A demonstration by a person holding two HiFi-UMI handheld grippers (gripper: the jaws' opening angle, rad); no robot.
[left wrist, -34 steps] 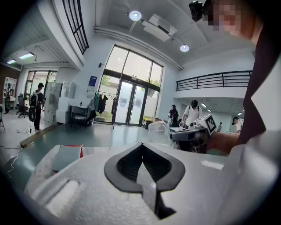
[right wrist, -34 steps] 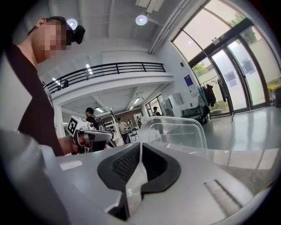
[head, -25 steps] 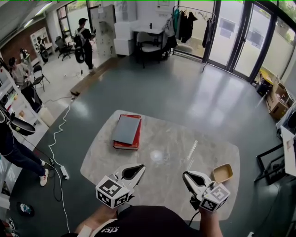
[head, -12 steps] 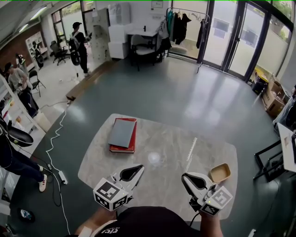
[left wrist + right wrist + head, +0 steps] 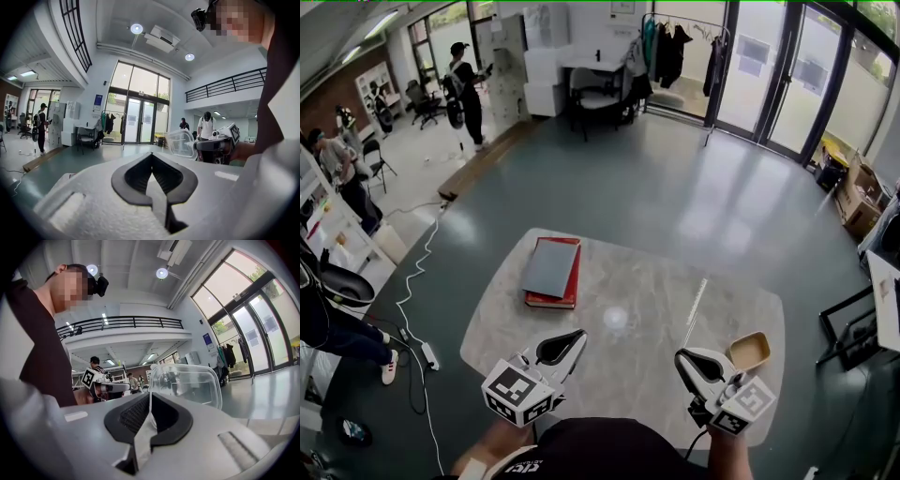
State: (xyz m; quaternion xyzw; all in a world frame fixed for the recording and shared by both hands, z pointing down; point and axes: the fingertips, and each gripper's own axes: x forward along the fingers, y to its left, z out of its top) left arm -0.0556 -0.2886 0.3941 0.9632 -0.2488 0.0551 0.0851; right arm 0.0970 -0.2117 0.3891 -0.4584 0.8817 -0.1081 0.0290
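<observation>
Low in the frame over the table (image 5: 647, 272), the left claw (image 5: 578, 335) and right claw (image 5: 680, 356) are pressed together, empty. A clear tub (image 5: 187, 383) stands just beyond the right.

Head view looks steeply down at the table (image 5: 642, 272); gripper views look level, turned inward

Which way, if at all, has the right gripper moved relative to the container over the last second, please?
No. In the head view the right gripper sits beside the container, apart from it, with the same gap between them as before.
</observation>
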